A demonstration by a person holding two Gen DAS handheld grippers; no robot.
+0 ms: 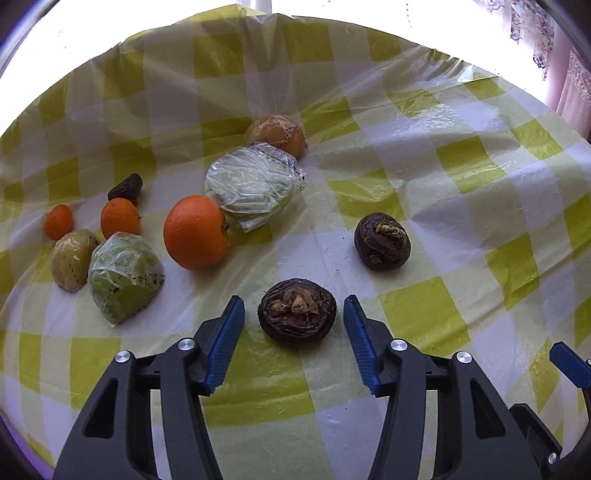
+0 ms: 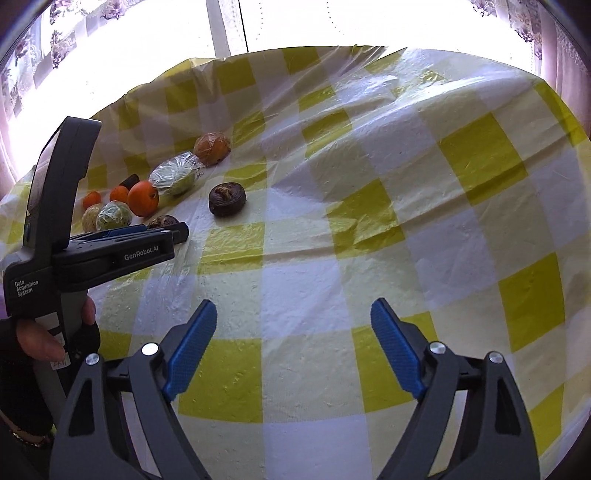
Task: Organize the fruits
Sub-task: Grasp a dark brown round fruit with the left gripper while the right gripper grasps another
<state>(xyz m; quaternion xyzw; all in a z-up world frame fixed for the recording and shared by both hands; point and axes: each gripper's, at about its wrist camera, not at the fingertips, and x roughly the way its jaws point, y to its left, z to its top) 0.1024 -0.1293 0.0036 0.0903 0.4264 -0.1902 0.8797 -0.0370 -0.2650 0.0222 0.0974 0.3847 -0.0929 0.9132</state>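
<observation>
My left gripper (image 1: 294,314) is open, its blue pads either side of a dark brown water chestnut (image 1: 297,317) on the checked cloth, not touching it. A second dark chestnut (image 1: 382,242) lies to the right beyond it. A large orange (image 1: 195,232) lies left of centre, with wrapped green fruits (image 1: 255,186) (image 1: 123,277), a wrapped orange fruit (image 1: 277,134), two small tangerines (image 1: 120,218) (image 1: 59,221), a wrapped yellowish fruit (image 1: 72,258) and a dark piece (image 1: 125,189) around it. My right gripper (image 2: 293,325) is open and empty over bare cloth; the left gripper (image 2: 147,232) shows at its left.
The yellow-and-white checked plastic cloth (image 2: 369,221) covers the table and is wrinkled. A bright window with lace curtains (image 2: 535,33) lies behind the far table edge. A gloved hand (image 2: 55,339) holds the left gripper's handle.
</observation>
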